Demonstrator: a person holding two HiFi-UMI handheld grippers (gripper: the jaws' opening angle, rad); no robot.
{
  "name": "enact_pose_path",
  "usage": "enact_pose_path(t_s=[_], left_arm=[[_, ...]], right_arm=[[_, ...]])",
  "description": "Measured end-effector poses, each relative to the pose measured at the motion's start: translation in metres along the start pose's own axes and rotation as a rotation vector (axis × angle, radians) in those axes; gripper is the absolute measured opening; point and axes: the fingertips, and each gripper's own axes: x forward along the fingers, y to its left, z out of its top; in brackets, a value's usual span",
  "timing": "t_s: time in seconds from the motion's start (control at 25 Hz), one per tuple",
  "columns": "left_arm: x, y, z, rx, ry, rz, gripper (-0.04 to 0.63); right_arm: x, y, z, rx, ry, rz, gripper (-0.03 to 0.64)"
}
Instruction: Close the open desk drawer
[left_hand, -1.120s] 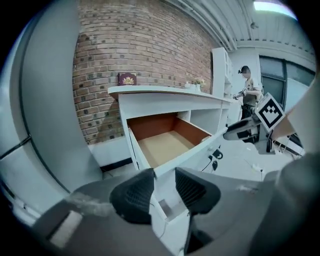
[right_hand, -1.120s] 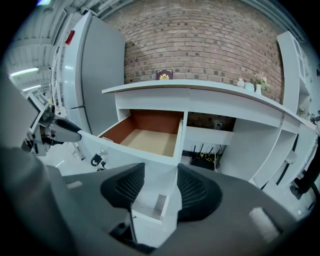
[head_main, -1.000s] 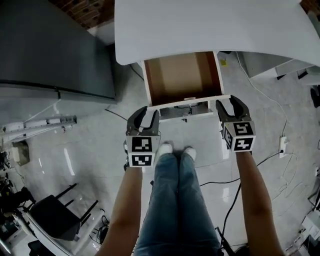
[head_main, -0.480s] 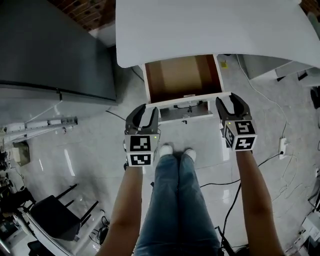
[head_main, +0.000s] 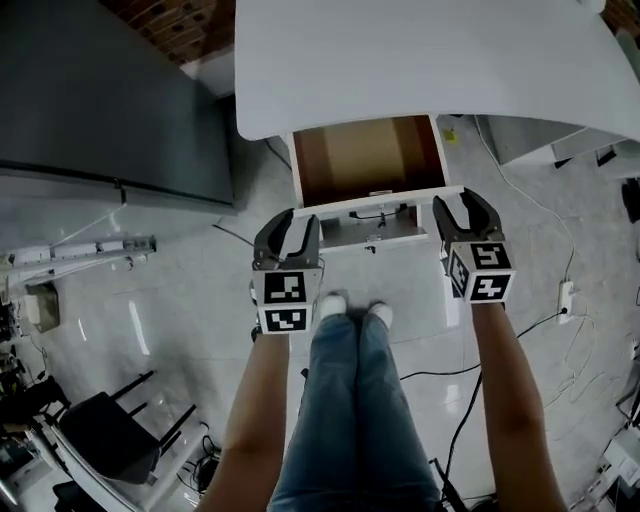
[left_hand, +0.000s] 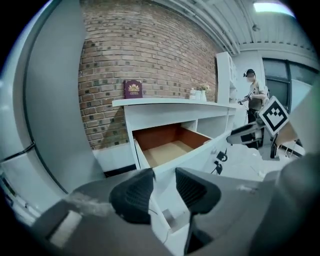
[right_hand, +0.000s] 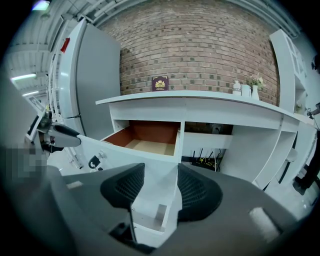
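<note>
I held the left gripper (head_main: 292, 224) and right gripper (head_main: 462, 210), jaws half-open and gripping nothing, at the open drawer's (head_main: 366, 160) front corners.

We see our left gripper (left_hand: 164, 192) with its jaws apart, the near front corner of the open drawer (left_hand: 167, 151) between them. A dark red book (left_hand: 133, 89) stands on the white desk (left_hand: 170, 103), against a brick wall (left_hand: 150, 50).

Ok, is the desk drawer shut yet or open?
Open. The drawer juts out from under the desk top, and its brown inside shows plainly from above and in both gripper views.
</note>
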Motion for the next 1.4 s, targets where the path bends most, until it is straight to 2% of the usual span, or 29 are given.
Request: enact_pose_path(t_s=[1.0,1.2,1.4], left_arm=[[0.025,0.014,0.015,-0.008,-0.024,0.023,0.167],[0.03,0.024,0.017,-0.053,-0.025,0.048,0.216],[0.036,0.03,0.022,-0.06,-0.02,0.057,0.245]], right_arm=[[0.024,-0.009,0.017,-0.046,0.008,-0.053,0.244],[0.03,-0.012,0.019,-0.006,0.003,-0.061,0.244],[0.036,-0.013,0.024,-0.015,0.002,-0.076,0.244]])
